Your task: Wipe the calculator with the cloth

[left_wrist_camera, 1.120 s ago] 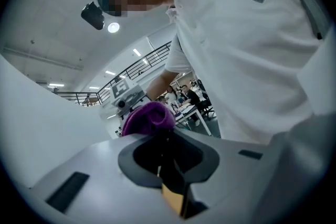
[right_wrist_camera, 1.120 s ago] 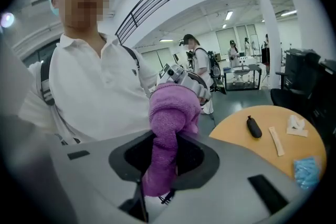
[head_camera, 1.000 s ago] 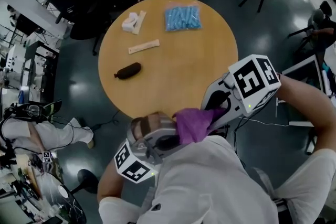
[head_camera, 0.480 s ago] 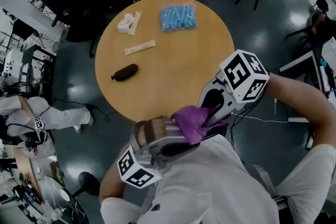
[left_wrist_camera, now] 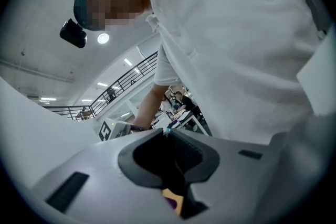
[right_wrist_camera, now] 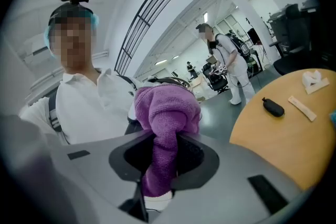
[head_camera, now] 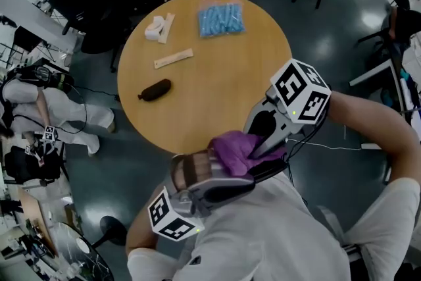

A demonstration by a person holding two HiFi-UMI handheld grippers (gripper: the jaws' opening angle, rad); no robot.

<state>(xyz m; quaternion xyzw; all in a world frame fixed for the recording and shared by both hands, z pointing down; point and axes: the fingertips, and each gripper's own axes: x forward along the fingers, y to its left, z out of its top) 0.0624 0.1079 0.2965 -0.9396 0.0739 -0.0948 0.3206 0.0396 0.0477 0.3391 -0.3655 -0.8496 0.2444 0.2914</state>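
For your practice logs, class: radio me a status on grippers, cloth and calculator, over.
Right gripper shut on purple cloth. Left gripper shut on calculator. Cloth against calculator, both held off the table. Nothing between them.

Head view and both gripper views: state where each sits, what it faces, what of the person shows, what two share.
Head view: on the head, steeply down at the round wooden table; white shirt, both arms.
Left gripper view: on the left gripper, facing the person's chest and head.
Right gripper view: on the right gripper, past its clamped purple terry cloth; torso, head.
Shared: table and cloth, head and right gripper views.
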